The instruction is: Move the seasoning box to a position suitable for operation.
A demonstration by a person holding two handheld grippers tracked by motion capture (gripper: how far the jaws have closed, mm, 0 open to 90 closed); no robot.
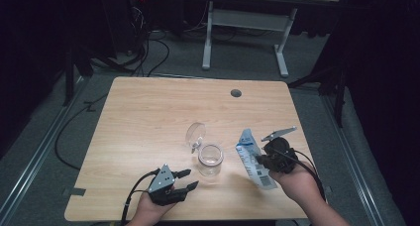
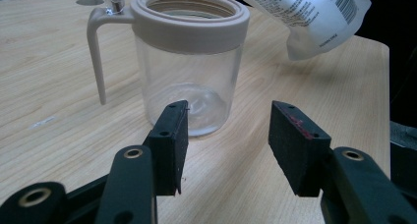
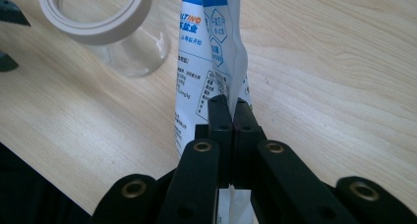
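Note:
A clear glass jar (image 1: 210, 159) with a beige rim and its hinged lid flipped open stands near the middle of the wooden table (image 1: 148, 117). My left gripper (image 1: 189, 179) rests low just left of the jar, jaws open, nothing between them; in the left gripper view the jar (image 2: 189, 62) stands just beyond the fingertips (image 2: 172, 130). My right gripper (image 1: 261, 160) is shut on a white and blue pouch (image 1: 253, 159), held above the table to the right of the jar. In the right gripper view the pouch (image 3: 209, 62) rises from the pinched jaws, with the jar (image 3: 105, 22) at upper left.
A round cable hole (image 1: 236, 93) sits near the table's far edge. Beyond the table stand a white desk frame (image 1: 245, 32) and cables on the floor. Bare wood lies to the left and behind the jar.

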